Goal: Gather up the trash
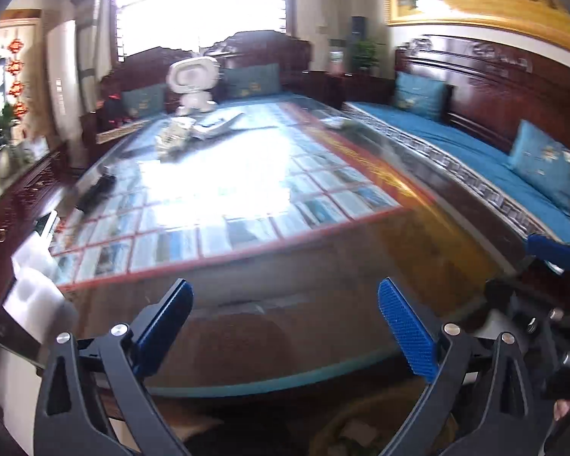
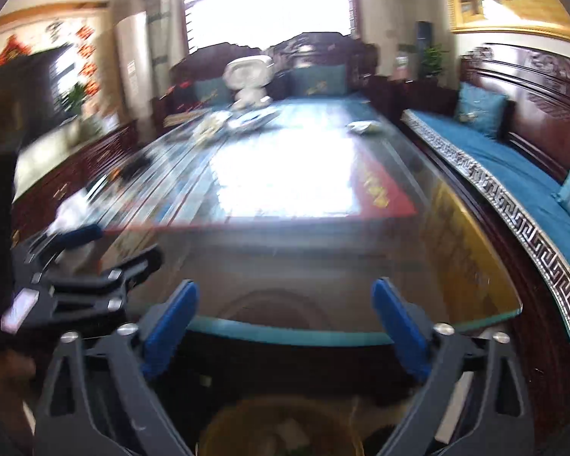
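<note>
At the far end of the glass table point(image 1: 323, 250), beside the white robot figure point(image 1: 192, 85), lies the paper litter point(image 1: 209, 129). Both your left gripper point(image 1: 285, 326) and right gripper point(image 2: 285, 323) stand spread and empty. The litter lies ahead and left, nearer your left gripper; its long axis appears to run crosswise.
</note>
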Demonstrator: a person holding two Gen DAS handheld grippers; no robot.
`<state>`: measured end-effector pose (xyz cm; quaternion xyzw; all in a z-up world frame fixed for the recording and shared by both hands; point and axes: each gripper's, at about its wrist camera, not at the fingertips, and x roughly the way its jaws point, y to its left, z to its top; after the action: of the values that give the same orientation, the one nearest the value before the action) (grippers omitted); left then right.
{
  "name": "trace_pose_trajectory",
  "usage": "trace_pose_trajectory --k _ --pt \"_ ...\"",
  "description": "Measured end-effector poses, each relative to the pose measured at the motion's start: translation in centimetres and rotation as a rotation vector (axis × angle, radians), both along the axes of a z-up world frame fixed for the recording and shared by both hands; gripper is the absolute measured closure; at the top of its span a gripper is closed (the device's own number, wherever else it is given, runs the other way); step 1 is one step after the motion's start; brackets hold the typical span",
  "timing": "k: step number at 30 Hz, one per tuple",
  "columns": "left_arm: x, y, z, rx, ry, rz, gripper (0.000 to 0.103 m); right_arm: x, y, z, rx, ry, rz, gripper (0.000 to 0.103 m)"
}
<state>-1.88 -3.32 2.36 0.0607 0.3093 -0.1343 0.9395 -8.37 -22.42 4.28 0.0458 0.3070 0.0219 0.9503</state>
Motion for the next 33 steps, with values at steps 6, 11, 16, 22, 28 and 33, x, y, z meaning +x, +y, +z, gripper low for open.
trace_pose_trajectory --k 6,11,16,22,28,33 --pt "6.5 0.2 -0.5 0.032 0.032 0.07 0.004 8.6 -0.6 -1.0 0.013 0.054 -0.05 0.008" --pt "11.3 -0.5 -1.7 0.081 0.048 0.121 0.004 13.7 0.1 -2.4 -0.009 0.087 -0.055 0.008" --pt "15.8 -0.4 -3.5 0.064 0.115 0.148 0.004 19.1 0.1 -4.4 -0.019 0.133 -0.066 0.008" --pt "20.4 0.2 -5.9 0.071 0.186 0.21 0.004 23.4 -0.5 -6.9 -0.013 0.201 -0.067 0.008" --pt "22.8 1.7 -7.0 -0.003 0.271 0.233 0.004 24.7 -0.7 -7.7 -0.032 0.218 -0.055 0.008" --pt "23.7 2.2 -7.6 -0.002 0.304 0.265 0.004 26.2 -1.3 -8.9 -0.031 0.303 -0.072 0.008"
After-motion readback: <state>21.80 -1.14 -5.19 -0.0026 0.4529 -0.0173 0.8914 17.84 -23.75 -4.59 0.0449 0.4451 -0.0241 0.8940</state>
